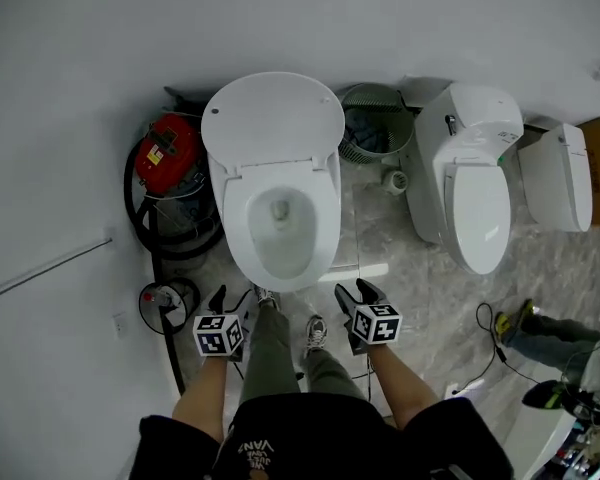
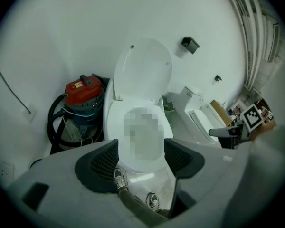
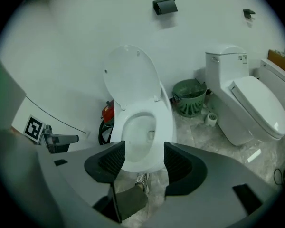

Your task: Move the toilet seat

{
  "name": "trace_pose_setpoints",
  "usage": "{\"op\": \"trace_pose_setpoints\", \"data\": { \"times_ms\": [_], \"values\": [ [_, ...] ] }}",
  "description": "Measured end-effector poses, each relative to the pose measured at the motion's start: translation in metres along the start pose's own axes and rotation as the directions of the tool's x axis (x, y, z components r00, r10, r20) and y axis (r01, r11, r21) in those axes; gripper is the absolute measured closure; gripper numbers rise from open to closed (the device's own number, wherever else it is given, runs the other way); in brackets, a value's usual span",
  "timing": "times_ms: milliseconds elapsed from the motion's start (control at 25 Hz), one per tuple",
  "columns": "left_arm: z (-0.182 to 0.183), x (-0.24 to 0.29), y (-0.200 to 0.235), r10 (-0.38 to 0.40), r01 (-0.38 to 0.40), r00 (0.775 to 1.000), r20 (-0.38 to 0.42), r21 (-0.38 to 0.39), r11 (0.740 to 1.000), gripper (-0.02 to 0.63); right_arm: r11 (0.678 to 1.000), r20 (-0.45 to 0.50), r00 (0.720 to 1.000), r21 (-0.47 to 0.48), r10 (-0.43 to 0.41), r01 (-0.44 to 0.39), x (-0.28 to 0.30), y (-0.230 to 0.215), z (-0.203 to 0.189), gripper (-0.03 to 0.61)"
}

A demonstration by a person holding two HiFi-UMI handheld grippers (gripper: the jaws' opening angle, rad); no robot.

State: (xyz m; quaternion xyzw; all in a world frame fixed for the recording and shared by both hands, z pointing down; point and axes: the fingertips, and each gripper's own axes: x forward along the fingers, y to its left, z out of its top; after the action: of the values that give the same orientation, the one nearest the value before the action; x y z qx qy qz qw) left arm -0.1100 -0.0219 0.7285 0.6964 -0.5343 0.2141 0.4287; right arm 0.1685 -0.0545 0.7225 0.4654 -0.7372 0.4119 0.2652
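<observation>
White toilet (image 1: 280, 268) stood against the wall, its lid (image 1: 273, 118) raised upright, the toilet seat (image 1: 329, 208) lay flat on the bowl, red vacuum (image 1: 167, 154) just left, green basket (image 1: 376, 124) right, my left gripper (image 1: 227, 303) and right gripper (image 1: 357, 296) hung released, empty, before the bowl.

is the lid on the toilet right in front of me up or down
Up. The lid stands raised, leaning back toward the wall, and the bowl below it is open to view.
</observation>
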Motion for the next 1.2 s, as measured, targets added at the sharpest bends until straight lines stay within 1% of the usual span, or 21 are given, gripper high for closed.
{"op": "trace_pose_setpoints", "data": {
  "times_ms": [80, 160, 240, 320, 440, 520, 600, 640, 680, 760, 840, 1000, 1120, 1200],
  "values": [
    [-0.008, 0.017, 0.01, -0.006, 0.004, 0.999, -0.04, -0.034, 0.999, 0.314, 0.999, -0.041, 0.999, 0.033, -0.014, 0.016, 0.021, -0.008, -0.012, 0.32],
    [-0.017, 0.033, 0.021, -0.002, -0.006, 0.997, -0.076, -0.097, 0.995, 0.313, 0.995, -0.082, 0.996, 0.087, -0.032, 0.039, 0.039, -0.017, -0.024, 0.314],
    [-0.027, 0.046, 0.032, 0.006, -0.026, 0.994, -0.106, -0.184, 0.983, 0.312, 0.984, -0.116, 0.992, 0.166, -0.047, 0.066, 0.054, -0.025, -0.039, 0.313],
    [-0.036, 0.059, 0.041, 0.001, -0.036, 0.991, -0.131, -0.264, 0.964, 0.29, 0.964, -0.146, 0.988, 0.251, -0.055, 0.09, 0.069, -0.031, -0.055, 0.301],
    [-0.048, 0.08, 0.052, -0.021, -0.042, 0.986, -0.166, -0.369, 0.928, 0.251, 0.924, -0.166, 0.986, 0.372, -0.026, 0.087, 0.091, -0.031, -0.071, 0.275],
    [-0.052, 0.095, 0.059, -0.043, -0.039, 0.985, -0.17, -0.451, 0.891, 0.237, 0.889, -0.159, 0.987, 0.454, 0.011, 0.064, 0.106, -0.029, -0.076, 0.251],
    [-0.052, 0.108, 0.066, -0.067, -0.029, 0.984, -0.165, -0.518, 0.855, 0.234, 0.845, -0.156, 0.987, 0.532, 0.037, 0.053, 0.121, -0.029, -0.082, 0.233],
    [-0.051, 0.113, 0.069, -0.078, -0.021, 0.984, -0.162, -0.535, 0.845, 0.232, 0.823, -0.155, 0.987, 0.565, 0.042, 0.054, 0.127, -0.031, -0.084, 0.232],
    [-0.049, 0.119, 0.072, -0.088, -0.012, 0.983, -0.159, -0.54, 0.842, 0.232, 0.805, -0.155, 0.987, 0.59, 0.045, 0.056, 0.133, -0.033, -0.085, 0.227],
    [-0.047, 0.129, 0.075, -0.106, 0.004, 0.982, -0.159, -0.535, 0.845, 0.232, 0.784, -0.157, 0.986, 0.618, 0.047, 0.061, 0.143, -0.04, -0.088, 0.212],
    [-0.05, 0.138, 0.08, -0.111, 0.003, 0.979, -0.17, -0.535, 0.845, 0.232, 0.774, -0.159, 0.987, 0.629, 0.036, 0.073, 0.151, -0.048, -0.09, 0.207],
    [-0.062, 0.153, 0.091, -0.106, -0.022, 0.975, -0.196, -0.559, 0.829, 0.232, 0.756, -0.157, 0.988, 0.647, -0.002, 0.104, 0.165, -0.063, -0.092, 0.198],
    [-0.076, 0.163, 0.092, -0.112, -0.032, 0.97, -0.217, -0.569, 0.822, 0.229, 0.758, -0.16, 0.987, 0.644, -0.001, 0.106, 0.175, -0.065, -0.095, 0.198],
    [-0.084, 0.167, 0.091, -0.115, -0.036, 0.969, -0.218, -0.588, 0.808, 0.226, 0.76, -0.162, 0.987, 0.642, 0.006, 0.101, 0.181, -0.064, -0.097, 0.198]
  ]
}}
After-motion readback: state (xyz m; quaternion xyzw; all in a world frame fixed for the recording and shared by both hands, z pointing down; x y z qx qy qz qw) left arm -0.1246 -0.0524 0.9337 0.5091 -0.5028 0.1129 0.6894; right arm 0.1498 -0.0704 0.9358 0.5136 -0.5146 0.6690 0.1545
